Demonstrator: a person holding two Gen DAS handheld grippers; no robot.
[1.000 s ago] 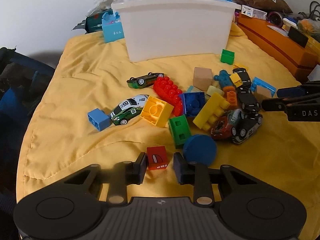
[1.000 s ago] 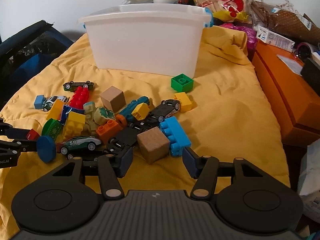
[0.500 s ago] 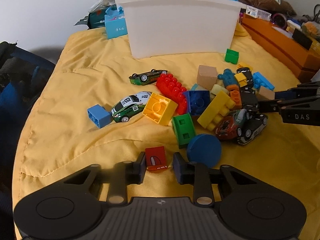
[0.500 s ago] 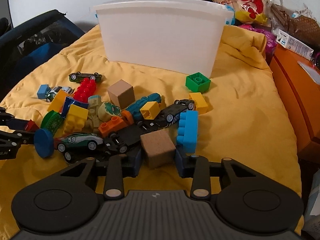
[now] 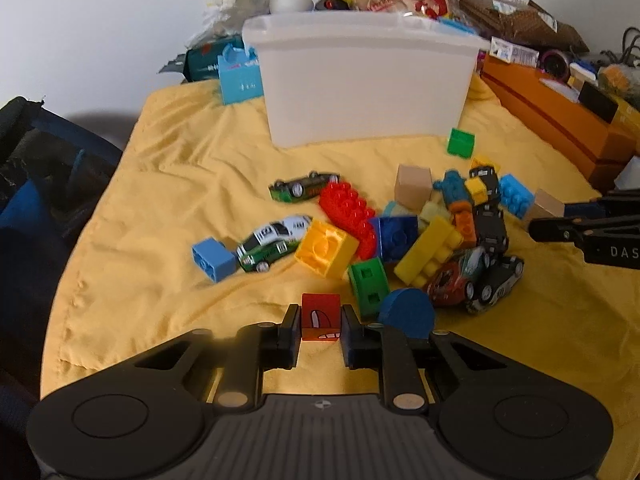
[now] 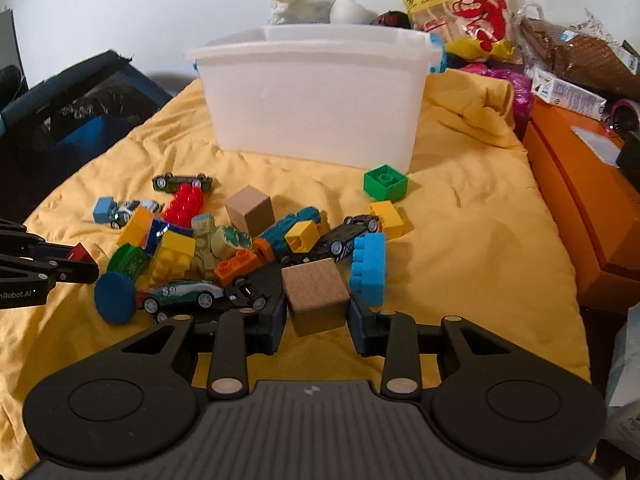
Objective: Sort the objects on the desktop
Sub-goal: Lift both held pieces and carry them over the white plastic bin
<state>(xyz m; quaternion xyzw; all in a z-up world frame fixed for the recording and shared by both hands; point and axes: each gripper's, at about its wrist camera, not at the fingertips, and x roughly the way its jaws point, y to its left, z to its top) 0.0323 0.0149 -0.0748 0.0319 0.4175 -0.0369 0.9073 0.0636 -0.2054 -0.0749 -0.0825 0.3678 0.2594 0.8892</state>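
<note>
A small red cube (image 5: 321,314) with a white mark sits on the yellow cloth between the pads of my left gripper (image 5: 321,320). The jaws are closing and both pads touch its sides. My right gripper (image 6: 317,308) is shut on a plain wooden cube (image 6: 316,292) at the near edge of the toy pile. In the right wrist view the left gripper (image 6: 80,260) shows at the far left with the red cube (image 6: 80,253) in it. Beyond the pile stands a white plastic bin (image 5: 360,80).
Plastic bricks, toy cars and a blue disc (image 5: 408,312) lie heaped on the yellow cloth (image 5: 180,184). A second wooden cube (image 5: 414,186) and a green brick (image 5: 461,142) sit nearer the bin. An orange box (image 5: 560,128) borders the right side, and bags crowd behind the bin.
My left jaws have narrowed onto the red cube. My right jaws have come in from wide apart and shut on the wooden cube. Neither hand has shifted much.
</note>
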